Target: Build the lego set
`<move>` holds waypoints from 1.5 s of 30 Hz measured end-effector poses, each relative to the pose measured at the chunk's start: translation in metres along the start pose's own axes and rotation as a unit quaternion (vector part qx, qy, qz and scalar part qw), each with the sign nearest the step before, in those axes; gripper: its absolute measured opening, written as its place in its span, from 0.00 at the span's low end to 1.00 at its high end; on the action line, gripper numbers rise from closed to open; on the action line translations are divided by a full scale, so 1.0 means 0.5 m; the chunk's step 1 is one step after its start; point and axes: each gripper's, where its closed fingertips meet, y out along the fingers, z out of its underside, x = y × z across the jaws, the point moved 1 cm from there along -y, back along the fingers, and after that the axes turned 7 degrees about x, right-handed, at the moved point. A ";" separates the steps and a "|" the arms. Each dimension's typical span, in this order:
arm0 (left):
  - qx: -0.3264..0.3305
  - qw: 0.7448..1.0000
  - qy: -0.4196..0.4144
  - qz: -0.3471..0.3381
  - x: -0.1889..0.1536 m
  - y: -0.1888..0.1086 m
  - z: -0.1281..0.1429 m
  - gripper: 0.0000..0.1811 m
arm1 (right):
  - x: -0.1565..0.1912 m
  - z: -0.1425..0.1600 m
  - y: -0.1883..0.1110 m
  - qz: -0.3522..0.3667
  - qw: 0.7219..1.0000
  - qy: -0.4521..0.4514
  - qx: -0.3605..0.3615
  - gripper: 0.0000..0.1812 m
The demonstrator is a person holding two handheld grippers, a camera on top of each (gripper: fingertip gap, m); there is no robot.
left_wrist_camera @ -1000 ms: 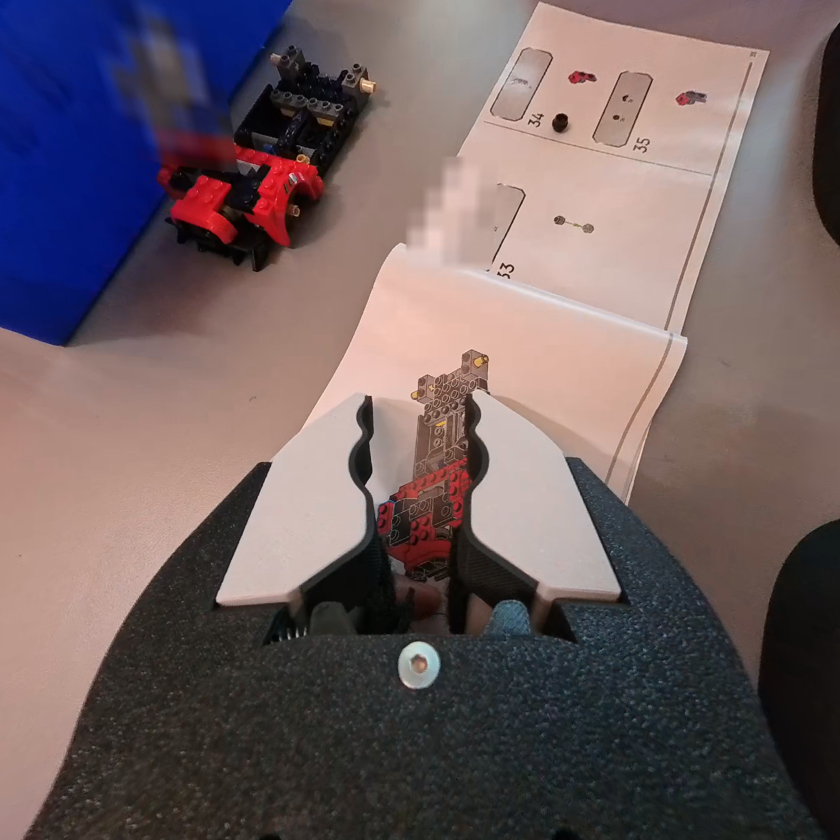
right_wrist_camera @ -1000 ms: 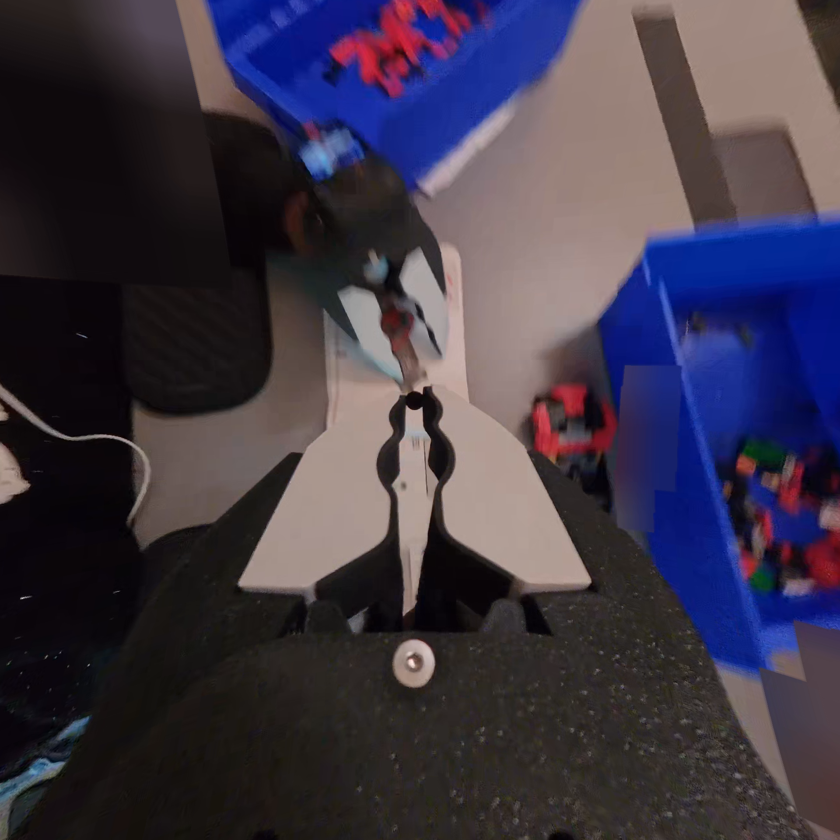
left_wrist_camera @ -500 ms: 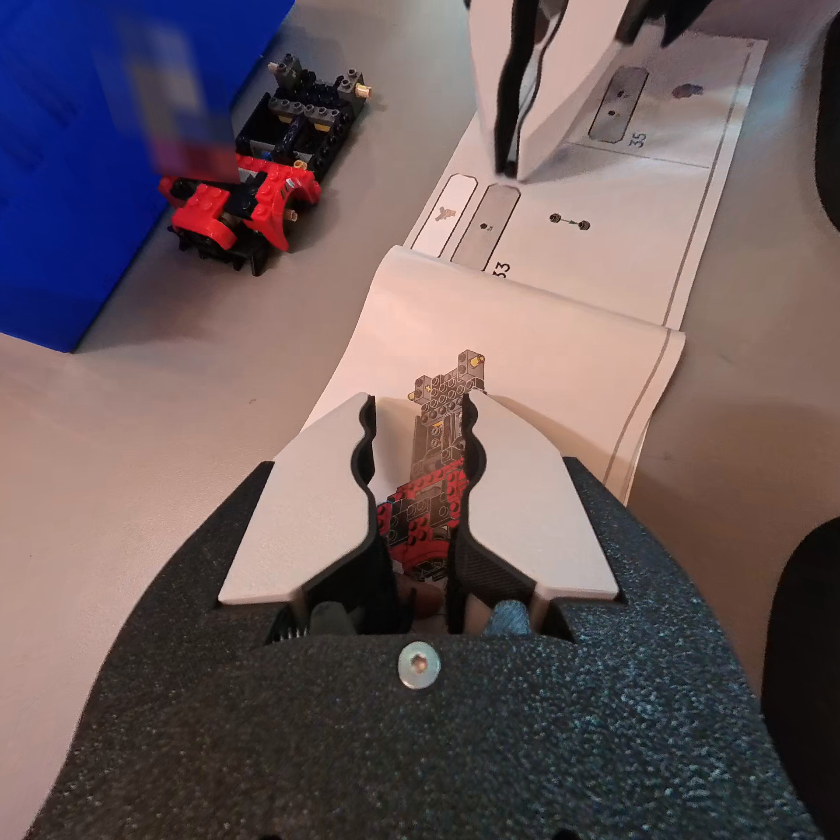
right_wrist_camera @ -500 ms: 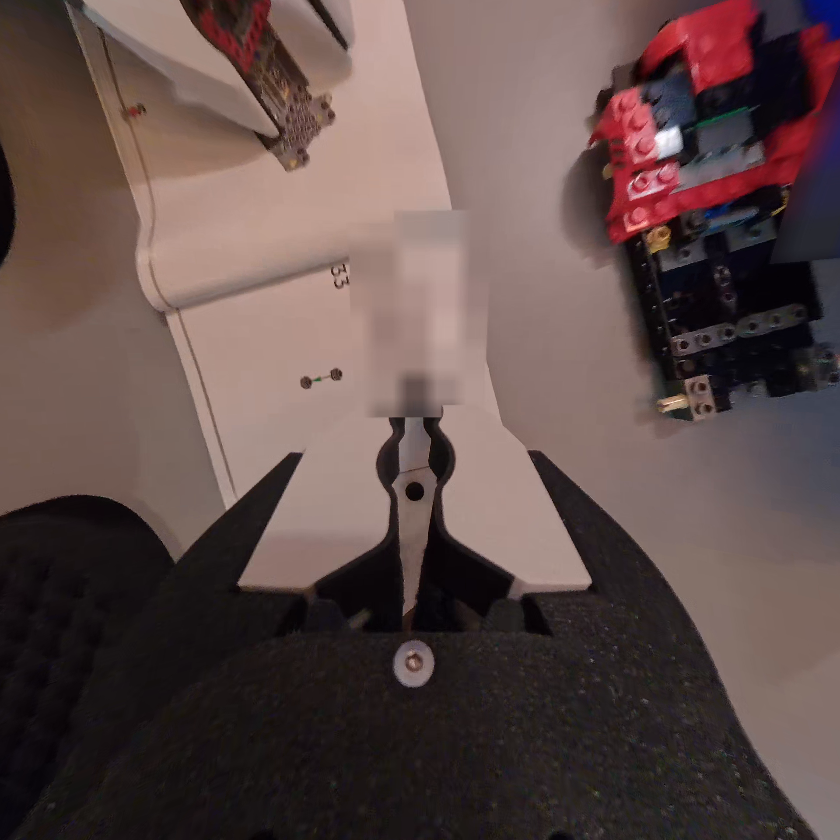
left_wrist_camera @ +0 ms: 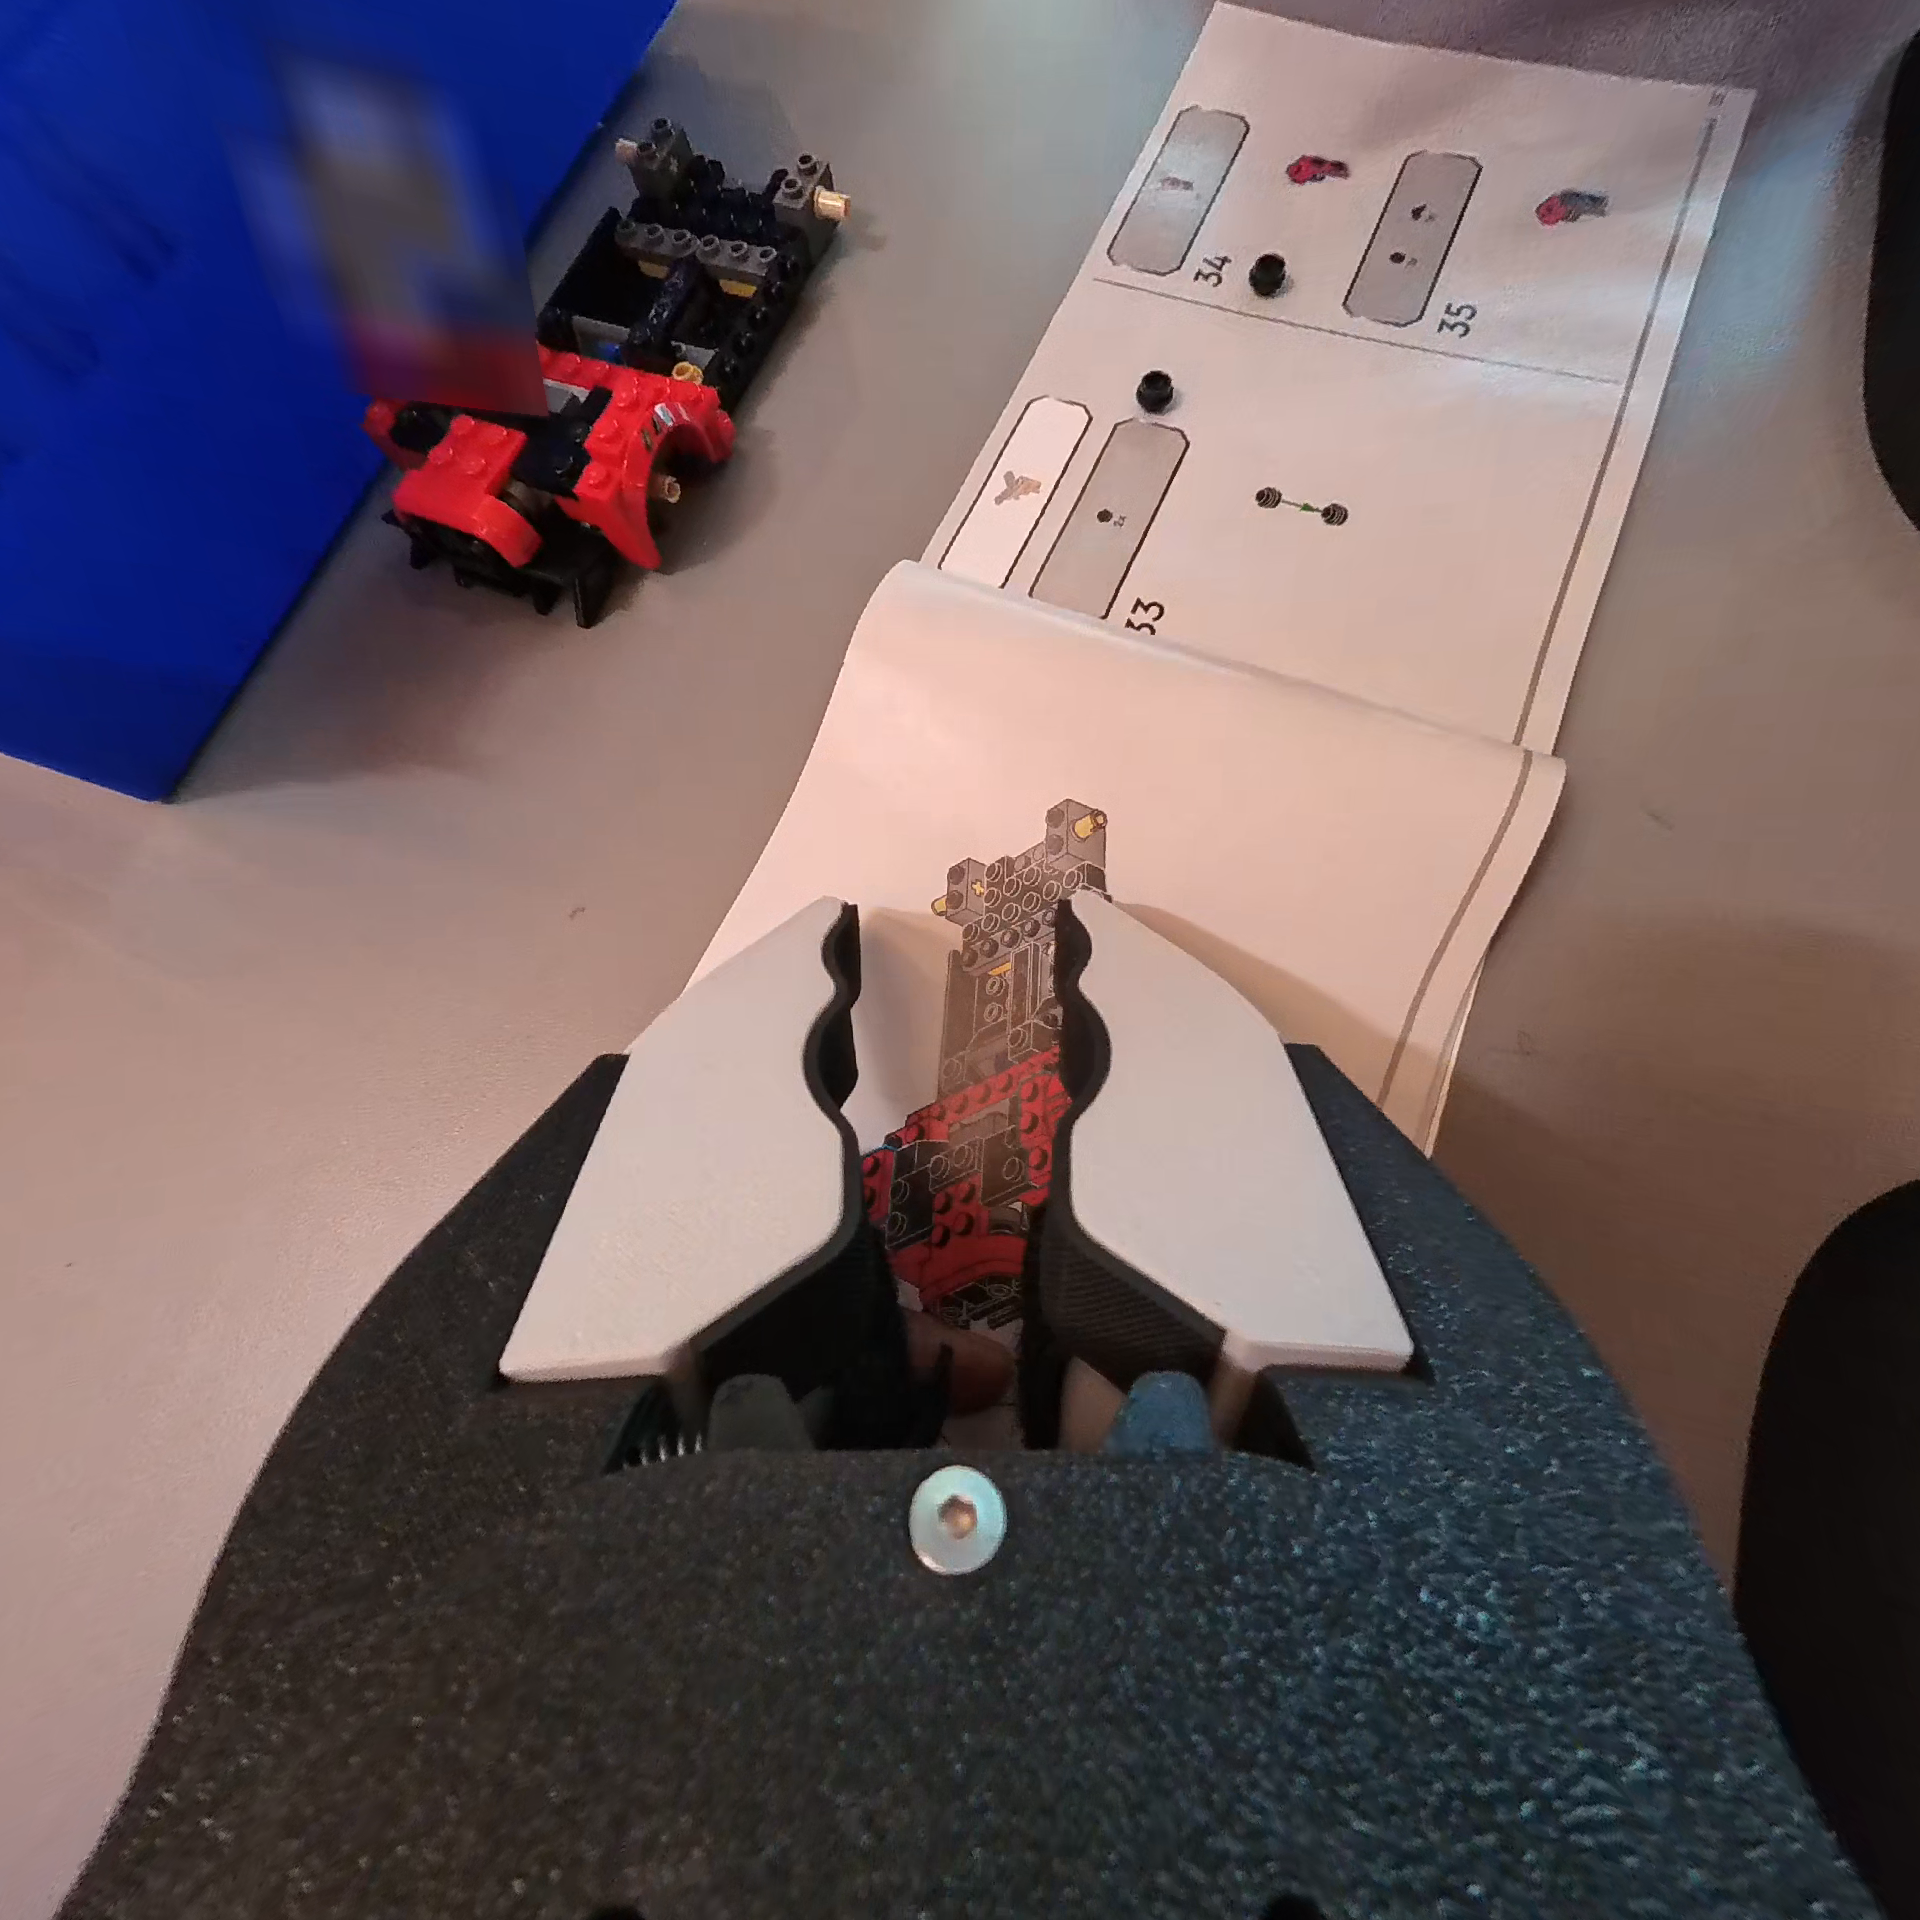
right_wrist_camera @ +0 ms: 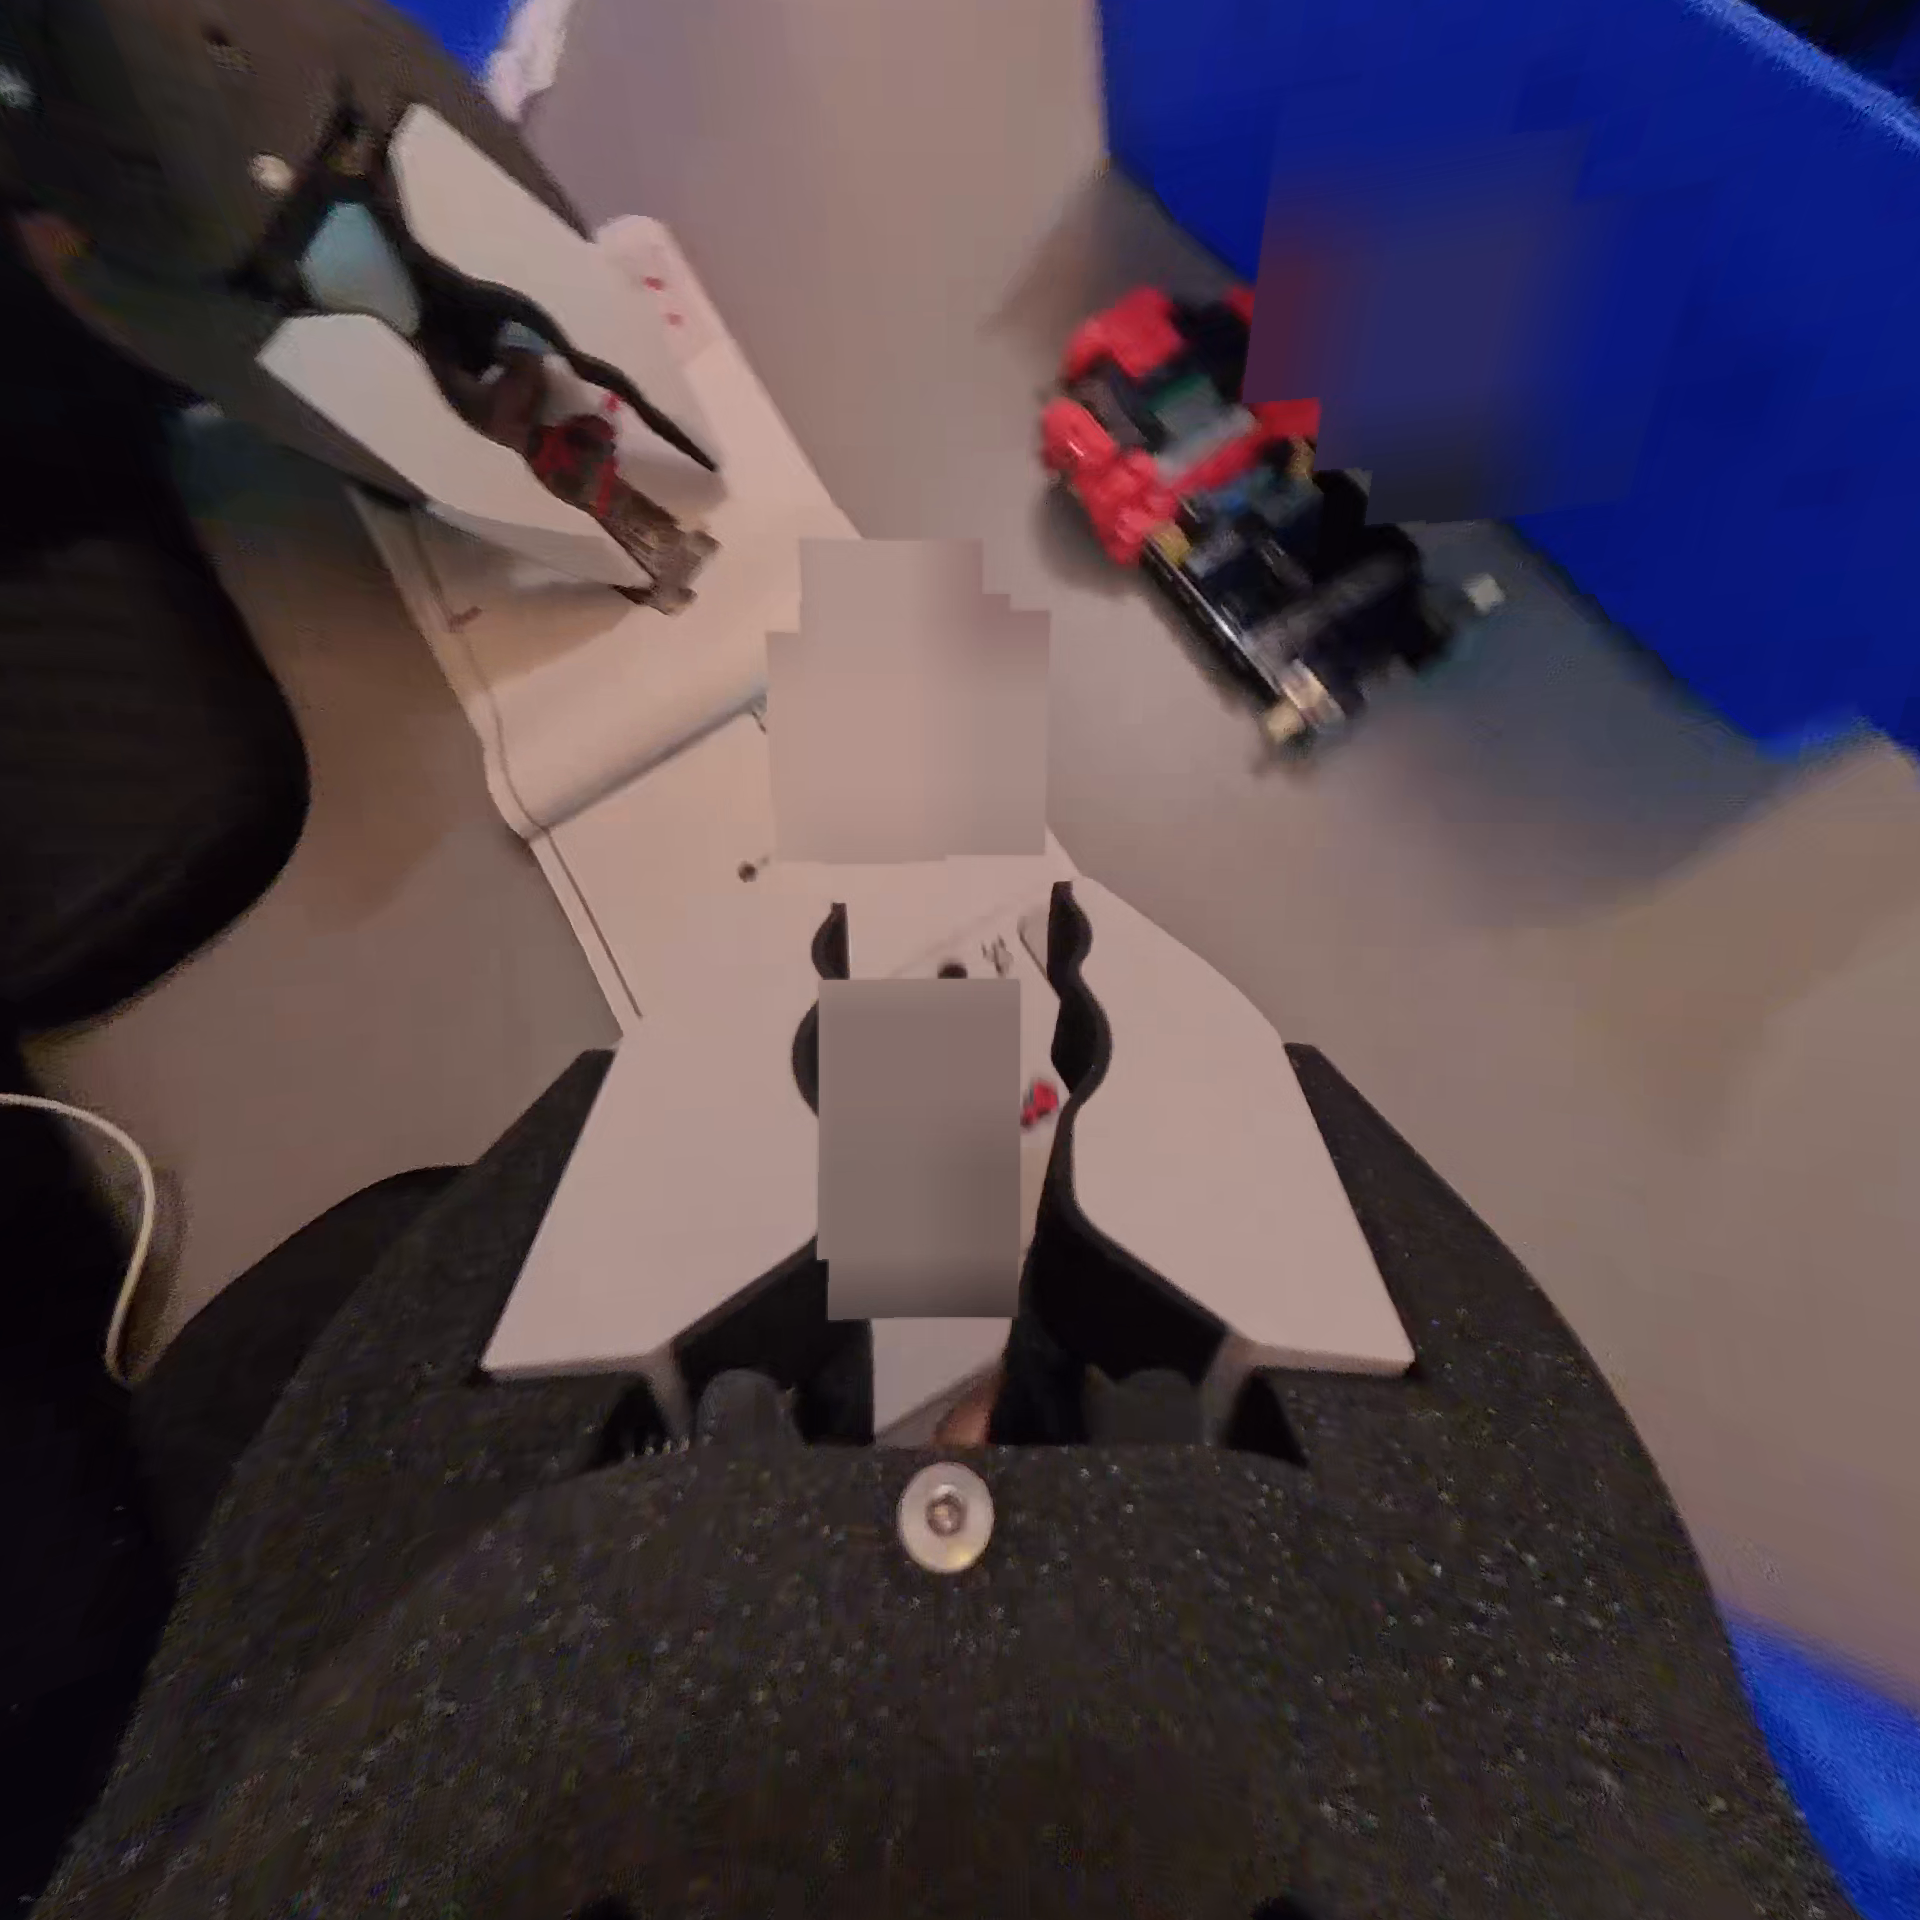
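A partly built red and black Lego car [left_wrist_camera: 582,416] stands on the grey table beside a blue bin [left_wrist_camera: 156,364]; it also shows in the right wrist view [right_wrist_camera: 1226,520]. The instruction booklet [left_wrist_camera: 1351,623] lies open to its right. Two small black round pieces [left_wrist_camera: 1268,272] [left_wrist_camera: 1156,390] sit on its far page. My left gripper [left_wrist_camera: 956,909] is open and empty over the booklet's curled near page. My right gripper [right_wrist_camera: 945,904] is open over the far page, with a small dark piece [right_wrist_camera: 951,971] between its fingertips. The left gripper shows at upper left there [right_wrist_camera: 582,447].
The blue bin [right_wrist_camera: 1558,260] stands close behind the car. Black rounded shapes lie off the table's right side [left_wrist_camera: 1849,1507]. A white cord [right_wrist_camera: 125,1195] hangs at the left in the right wrist view. Bare grey table [left_wrist_camera: 312,1039] lies left of the booklet. Spacing between my two grippers at the tips: around 15 centimeters.
My right gripper came down over the far page shut on a small black piece, opened, and drew back. A second black piece now lies on the page. My left gripper has not moved.
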 end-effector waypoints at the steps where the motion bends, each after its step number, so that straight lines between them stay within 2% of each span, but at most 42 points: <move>1: 0.000 1.000 -0.001 0.000 0.000 0.000 0.000 0.20 | -0.004 0.022 -0.011 0.019 1.000 0.024 0.006 0.20; 5: 0.000 1.000 -0.002 0.000 0.000 0.000 0.001 0.20 | -0.008 0.117 0.004 0.082 0.992 0.072 0.059 0.24; 7: 0.000 1.000 -0.002 0.000 -0.001 -0.001 0.001 0.20 | -0.001 0.136 0.018 0.088 0.991 0.069 0.069 0.25; 11: 0.001 1.000 -0.005 0.001 0.000 -0.001 0.001 0.20 | -0.003 0.152 0.039 0.095 0.990 0.051 0.090 0.26; 21: -0.004 1.000 0.001 -0.018 0.002 -0.005 0.001 0.21 | -0.018 0.151 0.041 0.087 0.992 0.038 0.080 0.27; 25: -0.020 1.000 0.005 -0.010 -0.022 -0.026 -0.023 0.25 | -0.023 0.150 0.040 0.082 0.994 0.038 0.068 0.25; 27: -0.047 0.999 -0.008 0.002 -0.037 -0.063 -0.061 0.26 | -0.026 0.150 0.039 0.082 0.994 0.041 0.057 0.24; 30: -0.095 0.995 -0.022 -0.008 -0.039 -0.150 -0.114 0.24 | -0.026 0.150 0.039 0.080 0.995 0.038 0.042 0.24; 33: -0.103 0.993 -0.032 -0.053 -0.015 -0.246 -0.119 0.15 | -0.023 0.140 0.037 0.080 0.996 0.029 0.020 0.30; 36: -0.087 0.987 -0.056 -0.124 0.030 -0.339 -0.078 0.09 | -0.028 0.082 0.004 0.087 0.990 0.049 -0.097 0.29; 37: -0.080 0.984 -0.067 -0.146 0.045 -0.369 -0.059 0.01 | -0.042 0.065 -0.014 0.107 0.983 0.058 -0.135 0.28; 40: -0.068 0.975 -0.106 -0.182 0.077 -0.446 -0.003 0.00 | -0.091 0.036 -0.075 0.197 0.944 0.077 -0.255 0.23; 41: -0.068 0.971 -0.113 -0.202 0.090 -0.470 0.011 0.00 | -0.097 0.034 -0.085 0.206 0.934 0.082 -0.281 0.20; 43: -0.062 0.957 -0.120 -0.258 0.125 -0.517 0.043 0.00 | -0.097 0.042 -0.078 0.203 0.932 0.091 -0.288 0.20; 45: -0.038 0.947 -0.130 -0.291 0.157 -0.552 0.079 0.00 | -0.095 0.056 -0.058 0.201 0.939 0.087 -0.264 0.20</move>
